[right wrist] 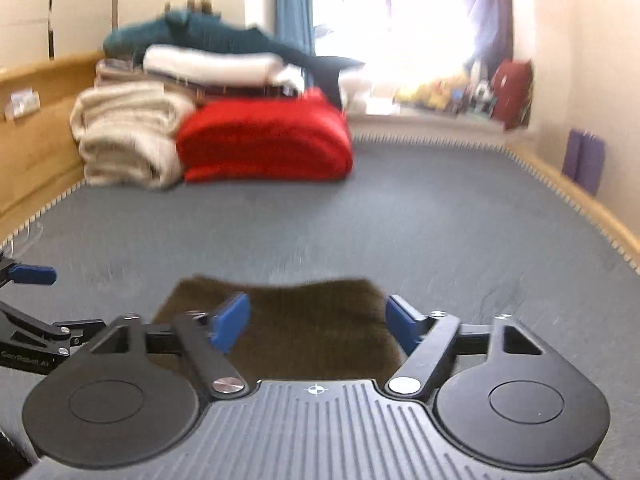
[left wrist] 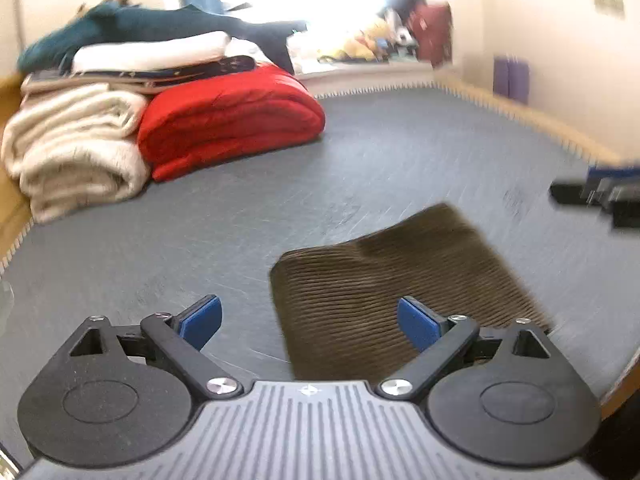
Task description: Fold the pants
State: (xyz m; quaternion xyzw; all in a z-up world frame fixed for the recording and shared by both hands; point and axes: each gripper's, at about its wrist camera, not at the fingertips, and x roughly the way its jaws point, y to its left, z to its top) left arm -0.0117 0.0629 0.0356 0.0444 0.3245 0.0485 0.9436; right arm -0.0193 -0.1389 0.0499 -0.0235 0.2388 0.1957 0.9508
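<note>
The brown corduroy pants [left wrist: 396, 292] lie folded into a compact rectangle on the grey bed surface [left wrist: 360, 160]. My left gripper [left wrist: 310, 324] hangs above and just in front of them, open, with nothing between its blue pads [left wrist: 204, 320]. In the right wrist view the pants [right wrist: 288, 320] lie flat just beyond my right gripper [right wrist: 316, 322], which is also open and holds nothing. The left gripper's blue fingertip [right wrist: 34, 275] shows at the left edge of the right wrist view. The right gripper [left wrist: 600, 196] shows blurred at the right edge of the left wrist view.
A stack of folded bedding stands at the far left: a cream blanket [left wrist: 76, 148], a red quilt [left wrist: 232, 120], white and dark teal layers [left wrist: 140, 28] on top. A wooden bed frame [right wrist: 40, 128] runs along the left. A cluttered window sill [right wrist: 448, 96] lies behind.
</note>
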